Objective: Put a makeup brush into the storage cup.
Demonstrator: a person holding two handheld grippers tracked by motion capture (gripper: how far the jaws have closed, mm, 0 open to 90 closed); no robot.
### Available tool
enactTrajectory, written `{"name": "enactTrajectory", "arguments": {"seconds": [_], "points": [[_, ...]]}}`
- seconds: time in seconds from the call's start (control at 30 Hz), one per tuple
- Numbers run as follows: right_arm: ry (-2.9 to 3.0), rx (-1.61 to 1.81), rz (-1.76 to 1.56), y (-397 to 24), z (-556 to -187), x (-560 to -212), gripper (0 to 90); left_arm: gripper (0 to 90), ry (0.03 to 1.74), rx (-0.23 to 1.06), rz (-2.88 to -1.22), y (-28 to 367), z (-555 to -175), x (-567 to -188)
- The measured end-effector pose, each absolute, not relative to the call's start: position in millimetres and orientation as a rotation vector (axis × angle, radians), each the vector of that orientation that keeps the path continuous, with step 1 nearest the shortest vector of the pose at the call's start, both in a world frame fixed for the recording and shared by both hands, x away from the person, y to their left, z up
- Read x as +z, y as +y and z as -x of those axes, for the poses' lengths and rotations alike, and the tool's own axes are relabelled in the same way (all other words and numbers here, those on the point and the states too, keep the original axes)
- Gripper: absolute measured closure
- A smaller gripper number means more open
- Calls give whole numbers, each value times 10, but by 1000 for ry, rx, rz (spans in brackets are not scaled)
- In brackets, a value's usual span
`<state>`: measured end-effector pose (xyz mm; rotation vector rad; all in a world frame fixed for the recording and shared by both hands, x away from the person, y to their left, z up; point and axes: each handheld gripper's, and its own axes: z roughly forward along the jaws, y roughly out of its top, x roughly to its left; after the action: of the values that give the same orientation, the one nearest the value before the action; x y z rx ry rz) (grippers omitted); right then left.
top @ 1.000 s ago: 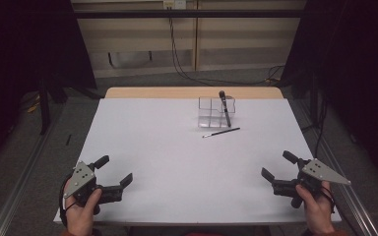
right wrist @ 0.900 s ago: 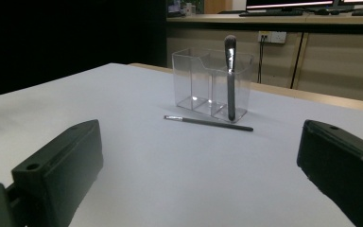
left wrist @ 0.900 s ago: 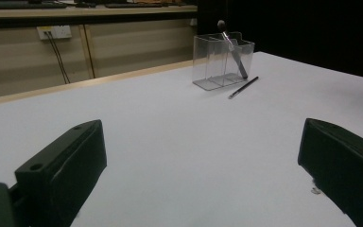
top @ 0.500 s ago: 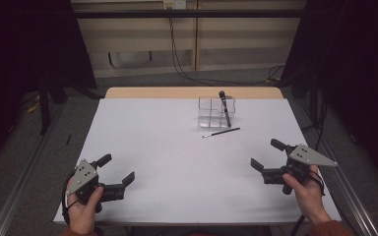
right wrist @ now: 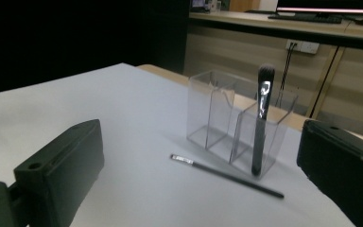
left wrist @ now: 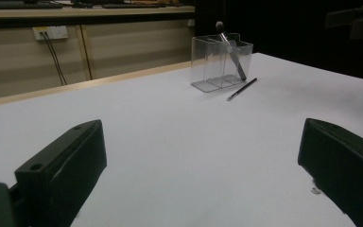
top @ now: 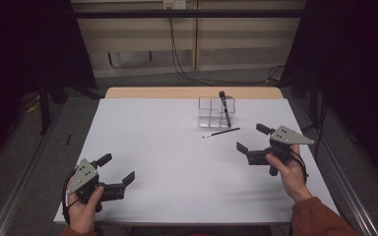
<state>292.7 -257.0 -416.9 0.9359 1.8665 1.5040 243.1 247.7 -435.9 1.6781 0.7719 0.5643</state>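
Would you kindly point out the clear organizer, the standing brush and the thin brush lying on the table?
clear organizer (right wrist: 217,116), right gripper view, front wall.
standing brush (right wrist: 260,137), right gripper view, handle.
thin brush (right wrist: 231,177), right gripper view, mid-handle.

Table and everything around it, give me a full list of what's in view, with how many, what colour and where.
Table: one, white top with a wooden far edge, centre of the high view.
Clear organizer: one, transparent, several compartments, far centre-right of the table.
Makeup brush: one, dark handle, standing tilted in the organizer.
Thin brush: one, black with a silvery end, lying flat on the table just in front of the organizer.
Wall cables: a few, black, hanging behind the table.
Left gripper: one, black with grey plate, near-left corner, jaws open.
Right gripper: one, black with grey plate, right side near the thin brush, jaws open.
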Motion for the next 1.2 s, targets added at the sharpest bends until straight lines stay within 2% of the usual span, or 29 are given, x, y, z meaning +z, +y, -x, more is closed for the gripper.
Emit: {"name": "enactTrajectory", "arguments": {"seconds": [0.87, 1.2], "points": [[1859, 1461, -872, -2131, -3742, -3768, 5, 19, 761, 562, -1680, 2464, -2420, -4356], [1863, 1397, -900, -2037, -4020, -3828, 15, 19, 760, 559, -1678, 2479, -2424, -4358]]}}
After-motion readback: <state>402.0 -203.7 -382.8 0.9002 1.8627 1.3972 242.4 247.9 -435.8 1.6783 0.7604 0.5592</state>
